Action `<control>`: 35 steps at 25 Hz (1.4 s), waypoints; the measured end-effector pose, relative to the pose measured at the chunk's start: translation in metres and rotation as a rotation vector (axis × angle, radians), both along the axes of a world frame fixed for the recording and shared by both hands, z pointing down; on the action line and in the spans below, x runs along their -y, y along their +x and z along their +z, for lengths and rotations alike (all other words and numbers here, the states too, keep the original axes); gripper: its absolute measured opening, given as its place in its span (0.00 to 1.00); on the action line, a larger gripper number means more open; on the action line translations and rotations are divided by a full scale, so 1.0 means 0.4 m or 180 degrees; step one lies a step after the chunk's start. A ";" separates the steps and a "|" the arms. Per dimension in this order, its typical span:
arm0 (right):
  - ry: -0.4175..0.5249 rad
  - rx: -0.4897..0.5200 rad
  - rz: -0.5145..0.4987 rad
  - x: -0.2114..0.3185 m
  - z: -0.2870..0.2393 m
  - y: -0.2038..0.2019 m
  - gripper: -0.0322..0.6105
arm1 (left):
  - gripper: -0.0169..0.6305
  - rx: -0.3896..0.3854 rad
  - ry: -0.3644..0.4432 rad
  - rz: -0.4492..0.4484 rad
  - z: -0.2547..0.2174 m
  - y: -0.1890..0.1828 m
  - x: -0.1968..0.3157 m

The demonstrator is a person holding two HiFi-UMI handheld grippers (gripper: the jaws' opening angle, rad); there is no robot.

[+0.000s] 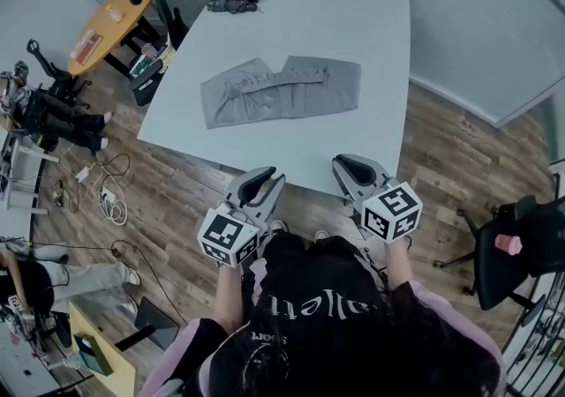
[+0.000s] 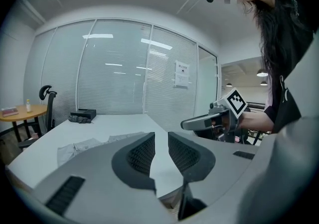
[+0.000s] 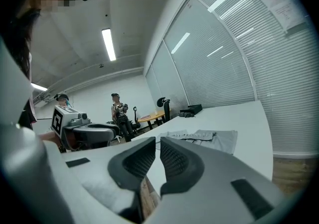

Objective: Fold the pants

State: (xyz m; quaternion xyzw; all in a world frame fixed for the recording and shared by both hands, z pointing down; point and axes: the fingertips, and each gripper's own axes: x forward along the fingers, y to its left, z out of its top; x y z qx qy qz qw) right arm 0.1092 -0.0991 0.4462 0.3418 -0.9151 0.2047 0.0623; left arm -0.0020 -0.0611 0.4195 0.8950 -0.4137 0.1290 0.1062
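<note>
White lettering was seen on the black shirt (image 1: 328,316) at the lower middle of the head view; it stood upside down, and only something like "alle" could be made out. A white paper sheet (image 2: 182,74) was seen taped to the glass wall right of centre in the left gripper view, its print too small to be read. Square black-and-white code patterns, without letters, were shown on the cubes of the left gripper (image 1: 265,177) and the right gripper (image 1: 351,165).

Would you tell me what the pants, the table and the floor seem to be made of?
Pants: soft grey cloth, matte; it wrinkles. Table: probably laminate, smooth pale top. Floor: wood or wood-look planks, grained brown.
</note>
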 end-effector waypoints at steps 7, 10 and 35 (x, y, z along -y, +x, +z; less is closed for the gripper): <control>0.0035 -0.0029 0.0160 -0.008 -0.017 -0.012 0.11 | 0.12 -0.0041 -0.0023 0.0127 -0.001 -0.017 -0.001; 0.0047 -0.0023 0.0224 -0.020 -0.026 -0.032 0.10 | 0.11 0.0011 -0.0026 0.0208 -0.004 -0.037 -0.012; 0.0081 -0.0100 0.0306 -0.078 -0.051 -0.185 0.09 | 0.10 -0.0138 -0.0065 0.0551 -0.013 -0.138 -0.040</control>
